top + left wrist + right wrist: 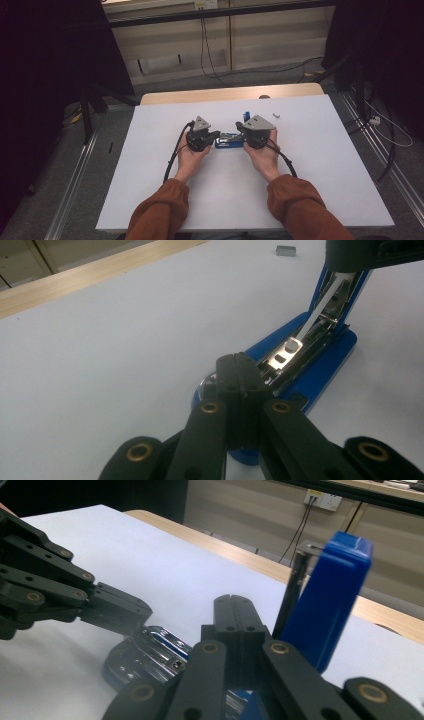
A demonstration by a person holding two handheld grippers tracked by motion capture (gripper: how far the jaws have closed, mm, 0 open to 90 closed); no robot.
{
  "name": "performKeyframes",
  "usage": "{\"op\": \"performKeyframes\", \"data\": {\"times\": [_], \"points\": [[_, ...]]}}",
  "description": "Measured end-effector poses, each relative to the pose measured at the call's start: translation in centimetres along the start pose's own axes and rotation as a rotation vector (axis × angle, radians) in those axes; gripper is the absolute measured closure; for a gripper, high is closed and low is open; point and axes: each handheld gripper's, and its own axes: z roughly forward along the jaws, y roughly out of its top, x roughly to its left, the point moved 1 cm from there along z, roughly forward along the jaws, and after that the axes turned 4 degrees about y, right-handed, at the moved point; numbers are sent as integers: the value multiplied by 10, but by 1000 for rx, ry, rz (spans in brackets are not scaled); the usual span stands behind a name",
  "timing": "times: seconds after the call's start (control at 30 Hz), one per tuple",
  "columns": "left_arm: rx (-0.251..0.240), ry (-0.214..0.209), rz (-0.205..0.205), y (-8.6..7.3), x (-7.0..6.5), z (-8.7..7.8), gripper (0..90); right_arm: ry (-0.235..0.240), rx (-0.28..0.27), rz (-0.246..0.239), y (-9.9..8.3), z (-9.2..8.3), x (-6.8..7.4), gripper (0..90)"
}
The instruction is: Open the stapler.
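A blue stapler (229, 142) lies on the white table (150, 180) between the two grippers, swung open. Its blue top (330, 600) stands upright, and its metal-lined base (287, 352) lies flat. My left gripper (239, 371) is shut with nothing between its fingers, its tips over the front end of the base; I cannot tell whether they touch. My right gripper (234, 611) is also shut and empty, its tips just beside the raised top, above the base (150, 655). In the high view the left gripper (216, 135) and right gripper (240, 129) face each other across the stapler.
A small grey strip of staples (276, 115) lies beyond the right gripper, also seen far off in the left gripper view (286, 250). A wooden strip (225, 94) runs along the table's far edge. Cables (205, 45) hang at the wall behind.
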Motion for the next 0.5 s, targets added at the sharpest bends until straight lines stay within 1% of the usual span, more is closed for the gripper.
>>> {"op": "performKeyframes", "data": {"times": [0.13, 0.17, 0.2, 0.27, 0.3, 0.37, 0.5], "points": [[-1, 0, 2, 0, 0, 0, 900, -4, 1, 7, 0, -3, -3, 900], [-1, 2, 6, 0, 0, 0, 900, 4, 0, 19, 0, -3, -4, 900], [-1, 3, 6, 0, 0, 0, 900, -2, 0, 27, 0, -4, -5, 900], [-1, 3, 6, 0, 0, 0, 900, -1, 3, 28, 0, -5, -7, 900], [-1, 3, 6, 0, 0, 0, 900, -9, 2, 27, 0, -6, -7, 900], [-1, 2, 4, 0, 0, 0, 900, -2, 1, 41, 0, -8, -10, 900], [1, 5, 3, 0, -1, 0, 900, -7, 0, 44, -2, -10, -11, 900]]}}
